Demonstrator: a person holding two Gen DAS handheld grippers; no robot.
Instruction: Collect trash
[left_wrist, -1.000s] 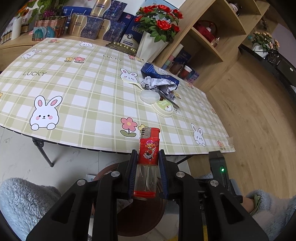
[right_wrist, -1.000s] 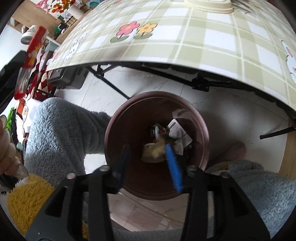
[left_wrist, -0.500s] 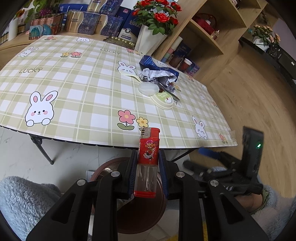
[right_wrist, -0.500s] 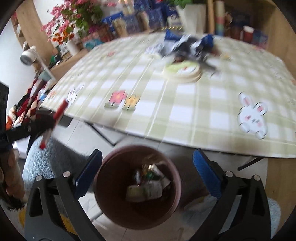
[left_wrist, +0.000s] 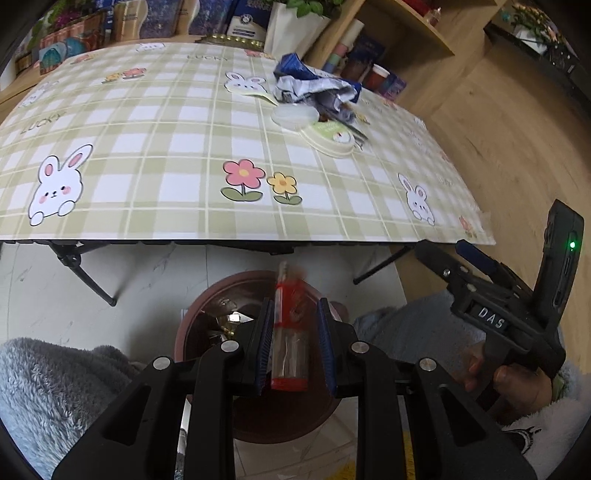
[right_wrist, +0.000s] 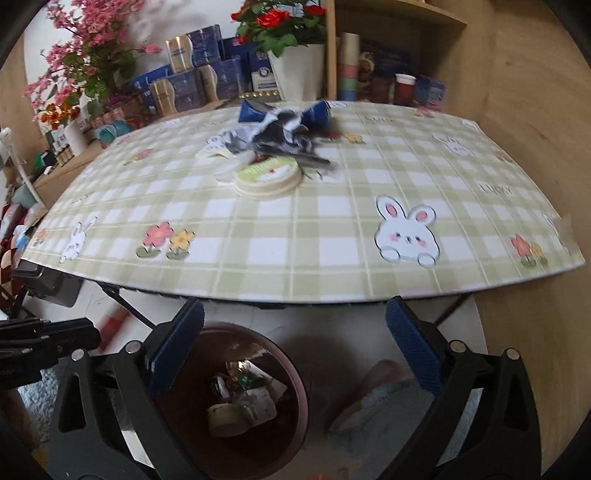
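My left gripper (left_wrist: 293, 314) is shut on a red lighter (left_wrist: 290, 332) with a clear lower body, held upright over the brown bin (left_wrist: 207, 314) on the floor. The lighter's top is blurred. In the right wrist view my right gripper (right_wrist: 295, 332) stands wide open with nothing between its blue pads, above the bin (right_wrist: 295, 387), which holds several scraps. On the table lie a crumpled blue and silver wrapper (right_wrist: 280, 129), a clear round lid (left_wrist: 295, 116) and a cream round tin with a green label (right_wrist: 266, 177).
The checked bunny tablecloth (left_wrist: 147, 147) covers a folding table whose edge overhangs the bin. Flower pots, boxes and jars crowd the far side and a wooden shelf (left_wrist: 406, 33). A person's grey fleece legs (left_wrist: 48, 387) flank the bin. Wooden floor lies to the right.
The left gripper sank with the lighter from table-edge height to over the bin. The right gripper opened wide and tilted up from the bin toward the table.
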